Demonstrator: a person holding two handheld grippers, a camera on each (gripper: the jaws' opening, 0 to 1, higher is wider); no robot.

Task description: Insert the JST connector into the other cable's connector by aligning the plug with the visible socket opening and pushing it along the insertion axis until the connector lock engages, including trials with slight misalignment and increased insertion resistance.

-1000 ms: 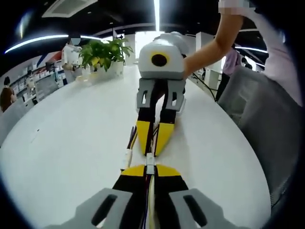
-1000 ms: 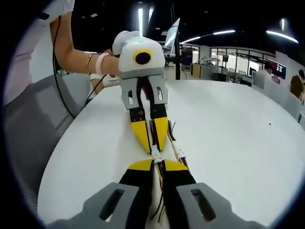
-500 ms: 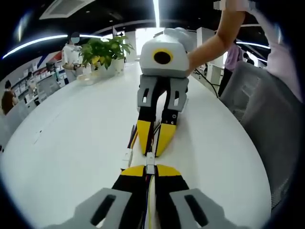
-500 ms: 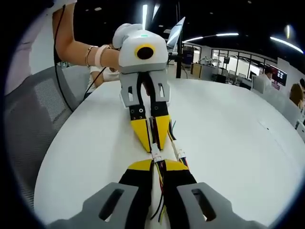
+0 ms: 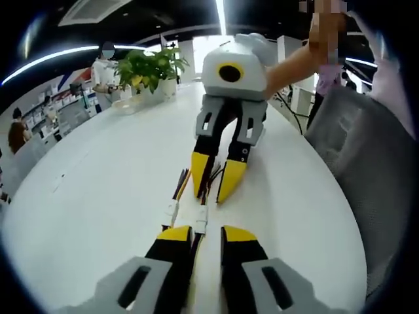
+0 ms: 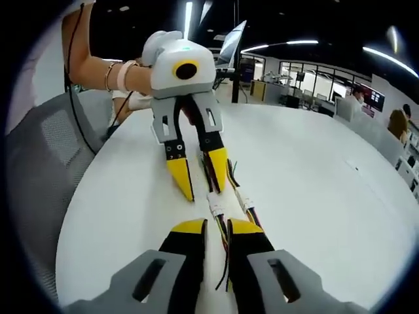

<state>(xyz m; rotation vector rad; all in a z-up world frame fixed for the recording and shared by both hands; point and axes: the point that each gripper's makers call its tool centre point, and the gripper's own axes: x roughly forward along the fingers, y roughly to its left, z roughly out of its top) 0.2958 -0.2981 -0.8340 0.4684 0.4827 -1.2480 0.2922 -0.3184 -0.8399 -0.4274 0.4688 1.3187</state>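
Observation:
The white JST connector pair lies on the white table between the two grippers, its coloured wires running off both ways. In the right gripper view the same connector pair rests just ahead of my own jaws. My left gripper stands open, jaws apart on either side of the wires. My right gripper is open too, with wires lying loose in the gap. Each gripper faces the other: the right gripper and the left gripper both show spread yellow tips. A second white connector lies beside the first, also seen as a spare connector.
The round white table stretches left with a potted plant at its far end. A grey mesh chair stands by the table's edge. A person's arm holds the left gripper. Desks and people are far behind.
Both grippers were shut on the cable ends with tips nearly meeting; now both have opened and drawn slightly apart, and the joined connector lies on the table.

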